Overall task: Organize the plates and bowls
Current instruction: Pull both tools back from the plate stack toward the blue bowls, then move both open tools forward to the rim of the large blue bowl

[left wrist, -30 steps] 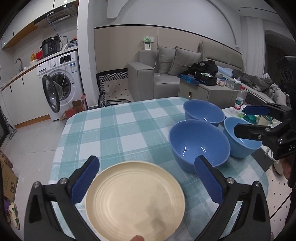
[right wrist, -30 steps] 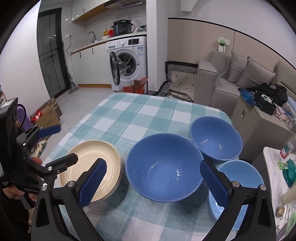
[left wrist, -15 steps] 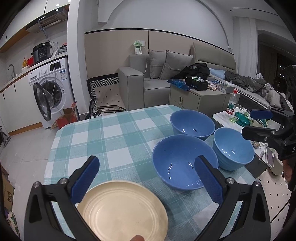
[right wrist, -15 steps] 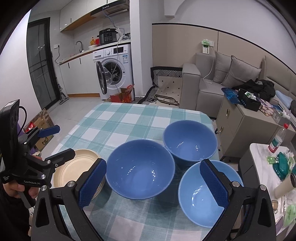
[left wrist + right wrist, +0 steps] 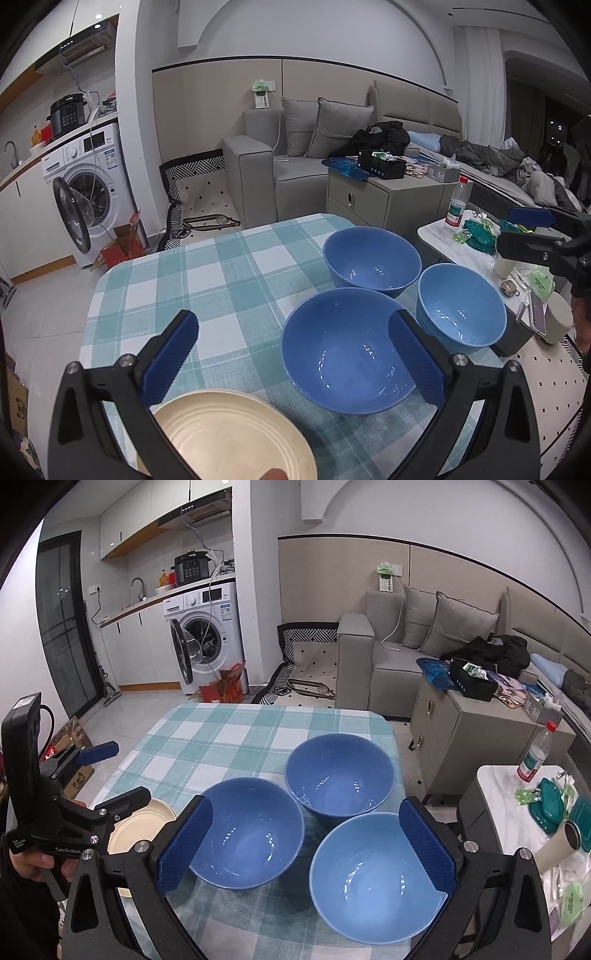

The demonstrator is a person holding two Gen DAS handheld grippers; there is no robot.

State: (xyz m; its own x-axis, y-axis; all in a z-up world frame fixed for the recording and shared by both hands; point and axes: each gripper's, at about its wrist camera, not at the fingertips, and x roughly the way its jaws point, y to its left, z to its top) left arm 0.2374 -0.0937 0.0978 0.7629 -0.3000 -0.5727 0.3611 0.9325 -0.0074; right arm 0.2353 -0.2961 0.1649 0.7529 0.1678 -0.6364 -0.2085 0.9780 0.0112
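Only the right view catches the hand (image 5: 35,862) gripping the left gripper (image 5: 295,358); both grippers, right gripper (image 5: 304,843) too, are spread empty and have pulled back from the table's (image 5: 221,280) plate (image 5: 236,439) and three bowls (image 5: 343,354).

Both claws drawn back from the table, left claw (image 5: 295,358) off the cream plate (image 5: 236,435), right claw (image 5: 306,842) now nearer the lighter blue bowl (image 5: 373,878)

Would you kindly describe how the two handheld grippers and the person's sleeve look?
Both grippers, the left gripper and the right gripper, have black angular frames with silver screws and ridged blue finger pads. The left one carries white lettering, a black box-shaped unit with a cable, and a pistol-style handle. The sleeve is dark.
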